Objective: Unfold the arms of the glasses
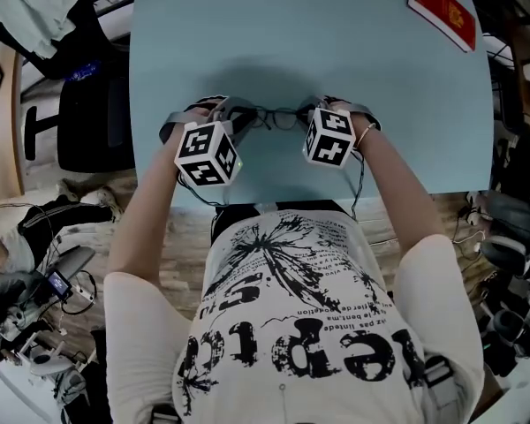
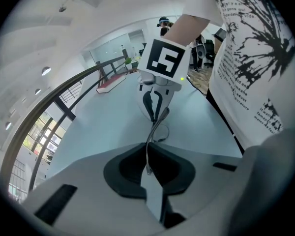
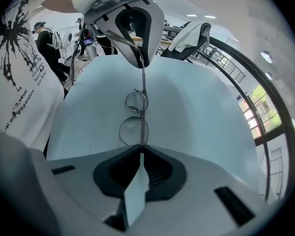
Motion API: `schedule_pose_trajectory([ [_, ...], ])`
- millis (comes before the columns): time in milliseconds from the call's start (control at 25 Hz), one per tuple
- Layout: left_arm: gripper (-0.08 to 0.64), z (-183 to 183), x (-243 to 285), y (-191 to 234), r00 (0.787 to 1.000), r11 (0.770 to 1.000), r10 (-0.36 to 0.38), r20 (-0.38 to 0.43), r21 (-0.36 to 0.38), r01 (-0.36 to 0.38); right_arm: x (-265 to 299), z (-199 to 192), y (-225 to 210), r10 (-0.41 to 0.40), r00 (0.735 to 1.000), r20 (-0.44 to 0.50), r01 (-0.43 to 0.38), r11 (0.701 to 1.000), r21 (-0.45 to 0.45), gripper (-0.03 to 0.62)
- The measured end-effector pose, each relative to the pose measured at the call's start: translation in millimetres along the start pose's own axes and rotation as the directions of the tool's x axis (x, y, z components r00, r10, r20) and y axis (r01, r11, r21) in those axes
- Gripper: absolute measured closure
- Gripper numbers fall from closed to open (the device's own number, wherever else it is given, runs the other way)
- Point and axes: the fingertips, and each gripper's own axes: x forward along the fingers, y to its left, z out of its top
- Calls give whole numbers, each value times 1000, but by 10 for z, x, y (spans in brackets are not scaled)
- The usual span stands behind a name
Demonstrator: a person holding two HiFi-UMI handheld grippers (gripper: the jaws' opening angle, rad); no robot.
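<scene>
Thin, round, wire-rimmed glasses (image 1: pixel 280 118)

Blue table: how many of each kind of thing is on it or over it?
glasses: 1
red box: 1
grippers: 2, the left gripper and the right gripper, both pinching the glasses
Total: 4

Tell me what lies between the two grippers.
The thin dark wire-rimmed glasses span the gap, pinched on either side by the left gripper and right gripper; the head view shows it.
</scene>
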Motion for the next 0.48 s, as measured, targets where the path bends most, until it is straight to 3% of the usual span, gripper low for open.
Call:
schedule_pose_trajectory([
  [480, 532, -235, -201, 102, 991, 978, 47, 124, -207, -21, -38, -95, -48, -15, 999, -29, 16, 999, 45, 558],
])
